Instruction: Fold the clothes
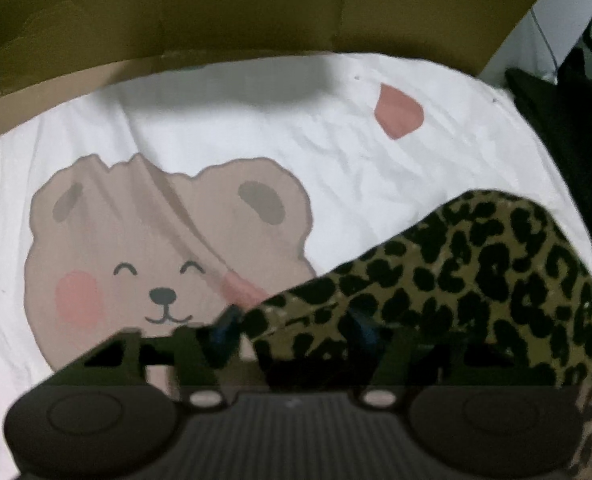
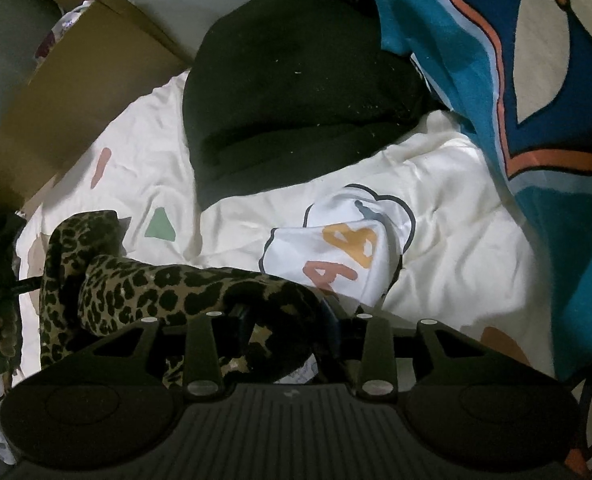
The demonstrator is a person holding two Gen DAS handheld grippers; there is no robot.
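Tongs left [image 1: 296, 330] and right [image 2: 286, 320] both clamped on leopard-print garment [image 2: 168, 284], stretched between them just above white bedsheet [image 2: 448, 240]. Beyond, bear print [image 1: 164, 256] on sheet; black cloth pile [image 2: 296, 96], blue patterned blanket [image 2: 536, 80], cardboard [image 1: 216, 12] farther back.

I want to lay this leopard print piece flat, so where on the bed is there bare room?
Free: the white sheet between the cardboard and the bear print. Crowded: the black garment pile and blue blanket to the right. The leopard print cloth hangs over the near edge.
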